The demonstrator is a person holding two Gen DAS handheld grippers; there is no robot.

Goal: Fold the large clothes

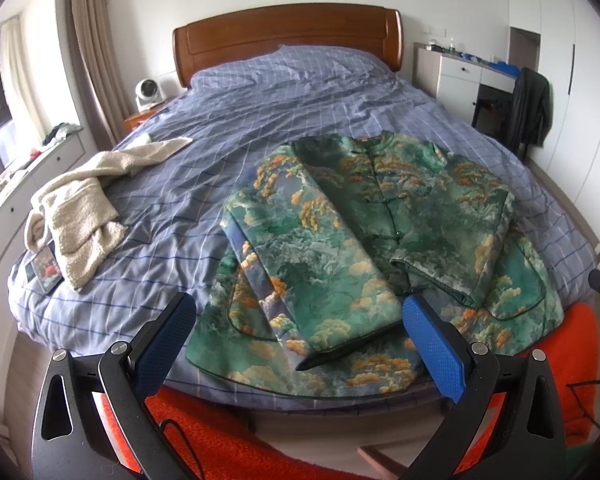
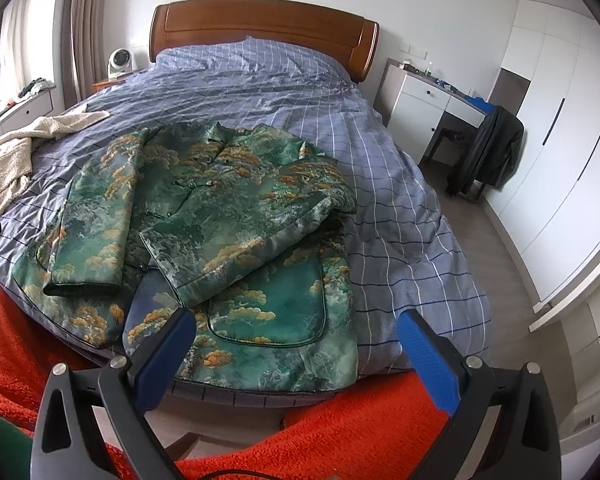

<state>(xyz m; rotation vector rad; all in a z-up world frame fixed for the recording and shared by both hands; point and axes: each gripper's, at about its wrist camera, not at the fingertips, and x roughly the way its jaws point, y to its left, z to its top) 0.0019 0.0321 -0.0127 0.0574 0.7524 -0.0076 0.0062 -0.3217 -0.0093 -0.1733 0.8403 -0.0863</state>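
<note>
Spread near the foot of a wide bed with a blue-grey checked cover (image 1: 292,112) (image 2: 400,208): a quilted green jacket printed with orange and cream clouds (image 1: 340,248) (image 2: 228,216), front side up, collar pointing toward the curved brown wooden headboard (image 1: 288,36) (image 2: 260,24). Both sleeves folded inward across the chest, one lying over the other side's lower front, cuffs near the middle; hem reaching the mattress edge, a rounded patch pocket showing on the lower panel. Left gripper (image 1: 300,332) with jaws spread wide apart, nothing between its blue textured pads (image 1: 432,344), hovering above the jacket's hem at the foot of the bed, not touching the cloth. Right gripper (image 2: 296,344) likewise wide apart and empty, blue pads (image 2: 428,356) framing the pocket area and hem from above, clear of the fabric. Below both, bright orange fleecy fabric (image 1: 576,360) (image 2: 340,432) along the bottom of each view. On the bed well apart from the jacket, toward the window side: a crumpled cream fleece garment (image 1: 84,204) (image 2: 12,152), one end touching a small flat rectangular object with a picture on it (image 1: 44,268), too small to identify. Beside the headboard, a small white round fan (image 1: 148,94) (image 2: 118,60) on a bedside table. On the other side of the room, a white desk with drawers (image 1: 460,76) (image 2: 424,108), a dark jacket draped over a chair (image 1: 532,108) (image 2: 492,148), and tall white wardrobe doors (image 1: 572,80) (image 2: 552,140).
</note>
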